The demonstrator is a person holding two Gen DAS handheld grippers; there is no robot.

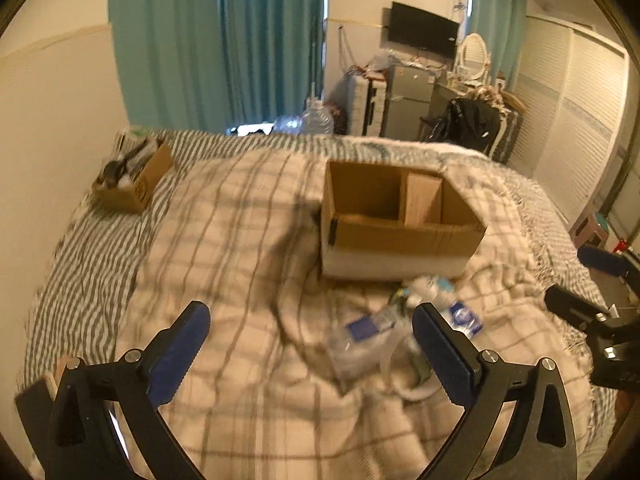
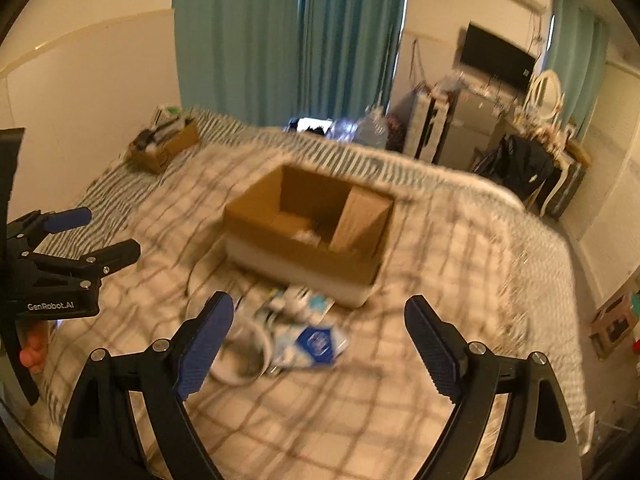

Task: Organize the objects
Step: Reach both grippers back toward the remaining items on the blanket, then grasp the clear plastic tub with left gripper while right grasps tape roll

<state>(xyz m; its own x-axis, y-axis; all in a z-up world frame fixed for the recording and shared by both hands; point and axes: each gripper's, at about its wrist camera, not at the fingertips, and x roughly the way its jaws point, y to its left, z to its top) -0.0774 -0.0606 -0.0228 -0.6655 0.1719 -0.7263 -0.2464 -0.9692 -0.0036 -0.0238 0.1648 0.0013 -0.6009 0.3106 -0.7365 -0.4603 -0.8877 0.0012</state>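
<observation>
An open cardboard box point(image 1: 400, 236) with a divider sits on the plaid blanket; it also shows in the right wrist view point(image 2: 308, 244), with something pale inside. In front of it lies a blurred pile: a clear packet with a blue label point(image 1: 362, 340) point(image 2: 316, 344), a white ring-shaped object point(image 2: 244, 360) and small packets point(image 2: 298, 300). My left gripper point(image 1: 310, 334) is open and empty above the blanket, left of the pile. My right gripper point(image 2: 320, 322) is open and empty above the pile. Each gripper shows at the edge of the other's view, the right one point(image 1: 592, 280) and the left one point(image 2: 80, 232).
A second cardboard box point(image 1: 132, 178) full of items sits at the bed's far left by the wall. Beyond the bed are teal curtains point(image 1: 216, 40), water jugs point(image 1: 316, 120), a small fridge, a wall TV and a dresser with a mirror. The bed's right edge drops to the floor.
</observation>
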